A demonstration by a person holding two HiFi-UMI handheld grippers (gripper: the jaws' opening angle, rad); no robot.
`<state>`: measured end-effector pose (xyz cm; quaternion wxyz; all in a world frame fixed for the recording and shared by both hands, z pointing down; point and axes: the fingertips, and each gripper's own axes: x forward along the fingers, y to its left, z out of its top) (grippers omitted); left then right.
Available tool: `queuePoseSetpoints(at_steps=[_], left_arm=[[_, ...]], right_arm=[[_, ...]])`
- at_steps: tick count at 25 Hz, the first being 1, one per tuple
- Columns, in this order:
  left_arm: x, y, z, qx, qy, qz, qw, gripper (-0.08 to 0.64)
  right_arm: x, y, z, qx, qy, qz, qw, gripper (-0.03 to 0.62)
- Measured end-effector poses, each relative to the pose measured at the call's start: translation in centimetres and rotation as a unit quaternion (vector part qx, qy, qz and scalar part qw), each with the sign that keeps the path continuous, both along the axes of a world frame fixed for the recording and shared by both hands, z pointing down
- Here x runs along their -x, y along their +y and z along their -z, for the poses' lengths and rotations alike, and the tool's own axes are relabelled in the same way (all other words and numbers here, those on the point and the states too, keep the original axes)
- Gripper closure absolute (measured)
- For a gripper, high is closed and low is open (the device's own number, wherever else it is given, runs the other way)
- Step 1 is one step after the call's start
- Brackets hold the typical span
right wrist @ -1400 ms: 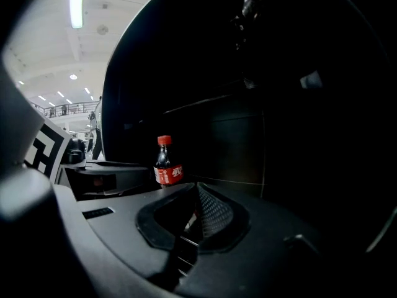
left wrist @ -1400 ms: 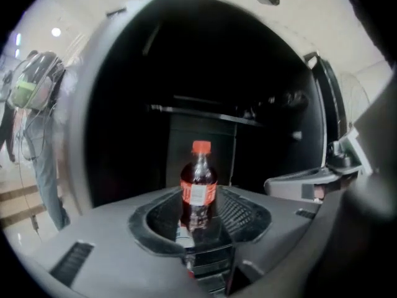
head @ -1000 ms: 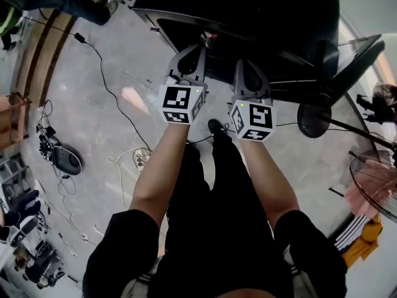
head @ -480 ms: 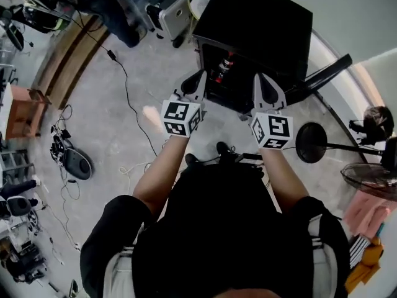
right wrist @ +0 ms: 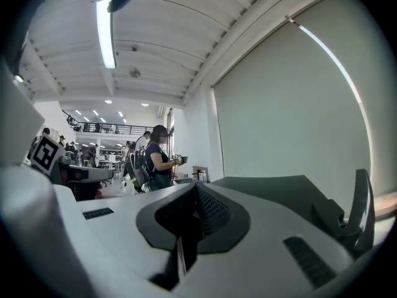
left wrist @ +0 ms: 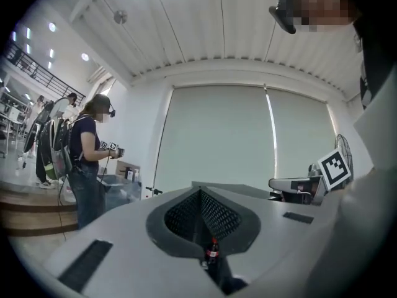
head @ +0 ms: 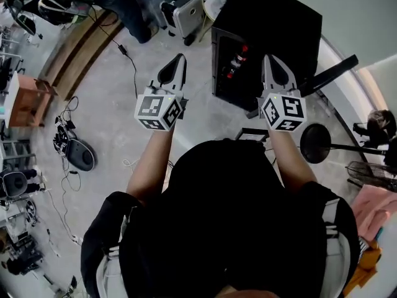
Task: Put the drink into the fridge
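Head view: the drink [head: 238, 57] stands inside the open black fridge [head: 273, 11], ahead of and between both grippers. The left gripper [head: 177, 62] is out over bare concrete floor [head: 111, 110]. The right gripper [head: 270, 62] is nearer what looks like the swung-out door [head: 332, 70], so a closing push probably falls to it

Left gripper view: the left gripper [left wrist: 200, 194] has its jaws pressed together on nothing; the drink [left wrist: 213, 251] shows upright, well beyond them

Right gripper view: the right gripper [right wrist: 197, 188] is likewise closed and empty, facing a busy hall where a person [right wrist: 158, 157] stands
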<state>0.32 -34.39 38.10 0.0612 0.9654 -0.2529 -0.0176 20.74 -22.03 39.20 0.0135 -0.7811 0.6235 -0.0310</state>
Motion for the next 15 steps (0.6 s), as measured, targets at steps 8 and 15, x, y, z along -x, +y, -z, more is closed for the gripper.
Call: queuePoseSetpoints(at_steps=[8,15], left_arm=[[6.7,-1.7,-1.7,0.007,-0.011,0.074,0.9972,0.546],[17.1,-0.2,-2.6,0.031,-0.023,0.177,0.9834,0.546]], right_arm=[[5.3,-3.8,-3.2,0.027,0.001,0.106,0.994,0.571],[13.5,-6.9,-3.6,0.039,-0.015,0.197,0.98,0.572]])
